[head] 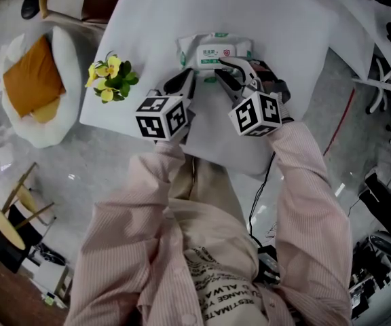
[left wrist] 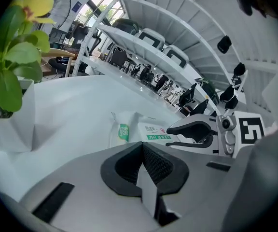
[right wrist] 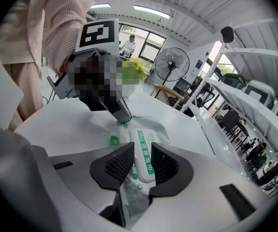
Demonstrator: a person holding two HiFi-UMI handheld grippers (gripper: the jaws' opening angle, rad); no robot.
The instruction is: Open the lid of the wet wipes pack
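Note:
The wet wipes pack (head: 214, 51) lies flat on the white table (head: 161, 19), its white lid with a green stripe (right wrist: 144, 151) facing up. My right gripper (head: 228, 72) reaches over the pack's near edge. In the right gripper view its pads (right wrist: 121, 164) lie against the two sides of the lid's near end, with crinkled wrap below. My left gripper (head: 187, 81) is shut with nothing between its jaws, and its tip (right wrist: 123, 119) rests on the pack's left corner. In the left gripper view the pack (left wrist: 138, 131) lies just ahead, with the right gripper (left wrist: 193, 131) over it.
A small plant with yellow flowers (head: 111, 77) stands at the table's left edge, close to my left gripper. A white chair with an orange cushion (head: 34, 87) is on the floor to the left. A cable (head: 260, 195) hangs by my right arm.

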